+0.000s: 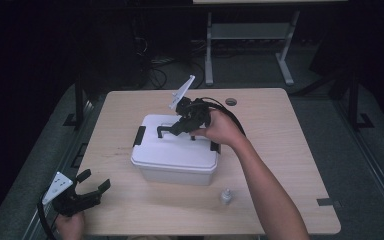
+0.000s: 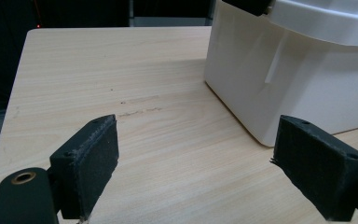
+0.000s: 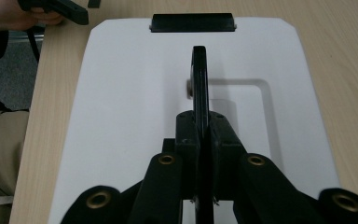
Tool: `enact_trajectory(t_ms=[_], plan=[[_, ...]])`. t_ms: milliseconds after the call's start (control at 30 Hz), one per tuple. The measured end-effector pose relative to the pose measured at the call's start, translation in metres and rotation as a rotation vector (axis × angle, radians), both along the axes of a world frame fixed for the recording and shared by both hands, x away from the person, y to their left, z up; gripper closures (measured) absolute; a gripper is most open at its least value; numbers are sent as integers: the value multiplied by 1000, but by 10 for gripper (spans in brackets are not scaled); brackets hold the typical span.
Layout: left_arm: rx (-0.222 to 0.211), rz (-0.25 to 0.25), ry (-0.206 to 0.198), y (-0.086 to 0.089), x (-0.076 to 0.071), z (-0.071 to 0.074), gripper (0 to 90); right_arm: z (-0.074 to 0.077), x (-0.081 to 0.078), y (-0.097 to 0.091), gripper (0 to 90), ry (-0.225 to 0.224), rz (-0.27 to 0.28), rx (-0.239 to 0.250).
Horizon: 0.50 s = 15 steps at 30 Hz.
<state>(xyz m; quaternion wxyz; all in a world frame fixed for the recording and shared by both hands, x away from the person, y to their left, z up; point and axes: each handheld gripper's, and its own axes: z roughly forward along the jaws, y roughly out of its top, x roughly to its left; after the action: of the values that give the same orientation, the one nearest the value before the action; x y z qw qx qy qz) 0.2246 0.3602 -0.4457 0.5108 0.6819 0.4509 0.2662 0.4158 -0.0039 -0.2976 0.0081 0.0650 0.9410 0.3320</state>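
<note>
A white lidded box stands in the middle of the wooden table. Its black carry handle stands upright on the lid. My right gripper reaches over the lid from the right and is shut on the handle, with both pads pressed against its thin bar. My left gripper rests at the table's front left corner, open with nothing between its pads. The box's near side lies just ahead of it to the right.
Black latches sit on the lid's short ends, one of them at the far end in the right gripper view. A small grey bottle stands in front of the box. A cable hole is at the back edge.
</note>
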Motion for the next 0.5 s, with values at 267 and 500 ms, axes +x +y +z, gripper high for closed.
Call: enact_trajectory(t_ms=[267,500], plan=[[-4,0,0,0,0,0,130,0,4,-1,839,13,5,12],[-5,3,3,0,-1,0,130,1,5,-3,840,18,3,21]])
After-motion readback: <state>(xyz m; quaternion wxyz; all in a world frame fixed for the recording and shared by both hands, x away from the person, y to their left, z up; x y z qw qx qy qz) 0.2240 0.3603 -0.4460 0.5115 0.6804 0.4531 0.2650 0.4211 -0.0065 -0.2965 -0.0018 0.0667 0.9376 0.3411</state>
